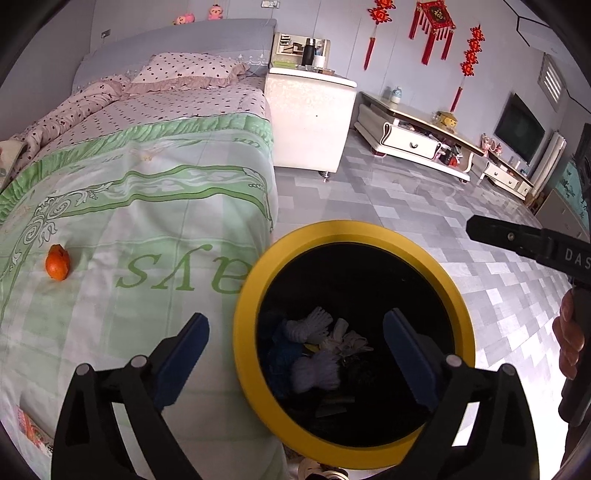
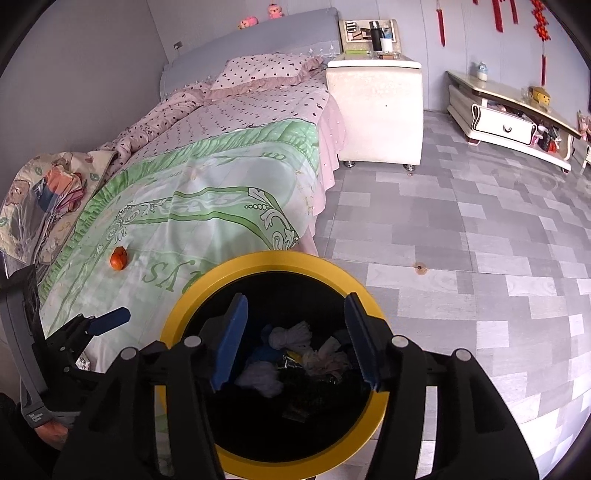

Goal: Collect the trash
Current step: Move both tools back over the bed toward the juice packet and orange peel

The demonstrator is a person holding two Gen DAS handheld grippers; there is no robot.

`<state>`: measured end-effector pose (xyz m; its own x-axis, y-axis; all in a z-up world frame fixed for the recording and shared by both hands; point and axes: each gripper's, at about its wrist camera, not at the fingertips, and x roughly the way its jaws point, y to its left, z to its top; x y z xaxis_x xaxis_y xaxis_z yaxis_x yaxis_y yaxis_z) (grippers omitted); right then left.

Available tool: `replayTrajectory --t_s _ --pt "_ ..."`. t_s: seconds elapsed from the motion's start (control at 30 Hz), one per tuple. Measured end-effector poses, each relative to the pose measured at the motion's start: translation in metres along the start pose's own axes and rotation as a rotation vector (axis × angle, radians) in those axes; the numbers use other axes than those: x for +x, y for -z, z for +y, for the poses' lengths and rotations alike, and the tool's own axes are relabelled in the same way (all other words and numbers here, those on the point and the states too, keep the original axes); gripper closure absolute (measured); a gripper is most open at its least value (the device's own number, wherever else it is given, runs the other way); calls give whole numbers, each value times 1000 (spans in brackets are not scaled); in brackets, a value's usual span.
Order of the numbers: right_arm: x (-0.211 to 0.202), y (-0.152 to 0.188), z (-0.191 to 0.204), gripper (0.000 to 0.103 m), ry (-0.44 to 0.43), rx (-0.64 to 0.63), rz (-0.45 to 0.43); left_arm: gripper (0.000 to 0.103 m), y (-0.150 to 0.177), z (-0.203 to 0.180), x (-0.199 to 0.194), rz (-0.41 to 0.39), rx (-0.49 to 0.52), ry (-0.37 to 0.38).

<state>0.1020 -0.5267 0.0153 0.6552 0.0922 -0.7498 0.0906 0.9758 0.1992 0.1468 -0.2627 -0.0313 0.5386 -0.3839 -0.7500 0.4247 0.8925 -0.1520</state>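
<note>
Both our fingers, left gripper [image 1: 295, 345] and right gripper [image 2: 295, 341], gape empty over the yellow-rimmed black bin [image 2: 192, 306] holding crumpled trash [image 2: 295, 350]; orange peel [image 2: 119, 258] at ten o'clock on the bed [image 2: 221, 206] remains.

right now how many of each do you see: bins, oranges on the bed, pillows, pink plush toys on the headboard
bin: 1
orange: 1
pillow: 1
pink plush toys: 2
total: 5
</note>
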Motion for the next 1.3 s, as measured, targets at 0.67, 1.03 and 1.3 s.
replayTrajectory --t_s 0.67,1.03,1.3 --pt "19 -23 176 40 -170 -218 -47 11 57 134 -101 -62 -129 -202" --pt "78 -25 278 38 -247 -332 -14 11 116 214 -124 -16 -314 -314" --pt "142 -21 333 37 -295 -419 32 11 146 237 -120 23 -457 -365"
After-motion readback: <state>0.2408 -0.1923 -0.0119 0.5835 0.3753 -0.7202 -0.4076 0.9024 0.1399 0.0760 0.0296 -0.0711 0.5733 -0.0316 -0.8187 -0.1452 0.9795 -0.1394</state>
